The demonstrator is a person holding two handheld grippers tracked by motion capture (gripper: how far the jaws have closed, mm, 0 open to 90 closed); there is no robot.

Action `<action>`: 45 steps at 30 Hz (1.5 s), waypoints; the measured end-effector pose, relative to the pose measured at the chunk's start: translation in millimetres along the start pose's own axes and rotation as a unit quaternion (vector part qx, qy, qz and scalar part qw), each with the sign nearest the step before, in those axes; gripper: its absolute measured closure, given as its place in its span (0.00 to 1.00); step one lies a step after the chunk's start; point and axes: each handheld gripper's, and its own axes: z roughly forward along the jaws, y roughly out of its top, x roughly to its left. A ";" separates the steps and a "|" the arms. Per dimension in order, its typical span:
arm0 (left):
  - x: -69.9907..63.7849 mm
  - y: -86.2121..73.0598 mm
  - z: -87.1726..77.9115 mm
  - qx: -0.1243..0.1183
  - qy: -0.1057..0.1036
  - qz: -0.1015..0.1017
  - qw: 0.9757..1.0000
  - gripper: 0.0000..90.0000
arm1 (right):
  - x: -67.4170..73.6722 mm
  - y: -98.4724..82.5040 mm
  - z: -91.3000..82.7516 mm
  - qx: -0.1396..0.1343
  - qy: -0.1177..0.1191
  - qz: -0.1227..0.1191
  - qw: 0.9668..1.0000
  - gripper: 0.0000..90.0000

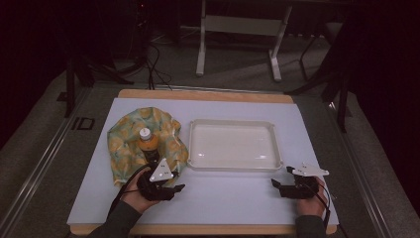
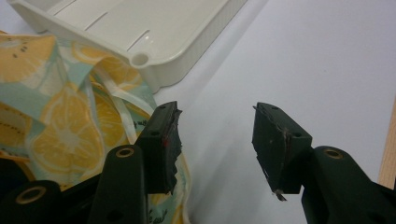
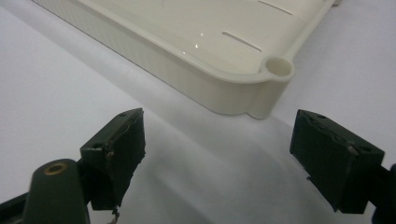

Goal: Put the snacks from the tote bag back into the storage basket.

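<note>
Obs: your left tongs [image 1: 166, 184] sit on the table [image 1: 223, 198] at the near edge of the lemon-print cloth [image 1: 121, 141], jaws apart and gripping nothing. In the left gripper view one jaw rests just against the cloth hem [image 2: 116, 100]; the other is over bare table. The orange bottle [image 1: 147, 141] stands upright at the middle of the cloth, just beyond those tongs. The cream tray [image 1: 270, 130] lies beside the cloth to its right, empty. Your right tongs [image 1: 283, 182] rest near the tray's near right corner [image 3: 275, 70], jaws wide, holding nothing.

Step, as judged: take the cloth edge. Slide the lower jaw under the hem, pinch fabric only, and lift slowly so the bottle does not topple. Keep your right tongs ready to steady it.
</note>
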 end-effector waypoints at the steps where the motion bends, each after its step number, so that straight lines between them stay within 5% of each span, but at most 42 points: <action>1: 0.5 0.3 -1.1 0.001 -0.001 0.001 1.000 0.56 | 0.0 0.0 0.0 0.000 0.000 0.000 1.000 0.20; 29: 10.3 -1.8 -19.5 0.016 0.004 0.015 1.000 0.56 | -0.3 -0.1 -0.3 -0.001 0.002 0.002 1.000 0.20; 45: 22.6 -3.7 -31.0 0.013 0.017 0.000 1.000 0.56 | -0.6 -0.1 -0.3 -0.001 0.004 0.002 1.000 0.19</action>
